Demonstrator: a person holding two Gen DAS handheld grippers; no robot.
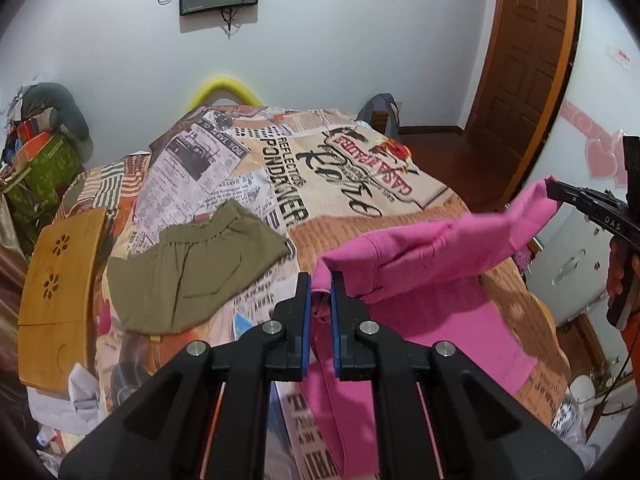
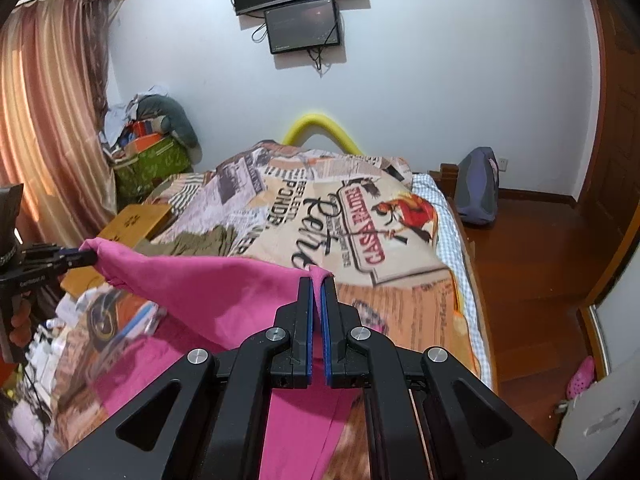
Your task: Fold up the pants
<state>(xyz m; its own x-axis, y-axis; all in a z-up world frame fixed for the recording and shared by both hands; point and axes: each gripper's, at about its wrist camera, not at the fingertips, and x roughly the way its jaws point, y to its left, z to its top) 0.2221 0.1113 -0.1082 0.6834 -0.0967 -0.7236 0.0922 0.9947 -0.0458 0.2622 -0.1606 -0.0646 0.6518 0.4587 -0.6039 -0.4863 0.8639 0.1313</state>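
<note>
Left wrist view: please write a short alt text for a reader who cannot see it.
The left gripper pinches an edge of the pink pants between its blue-padded fingers, while the right gripper holds the far end lifted over the bed. Olive-green shorts lie flat on the newspaper-print cover at left, beside a wooden lap tray.

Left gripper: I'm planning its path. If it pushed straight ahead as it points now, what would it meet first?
Beyond the pink pants it is shut on, the left gripper would likely meet the printed bedspread, near the olive shorts; depth is uncertain.
</note>
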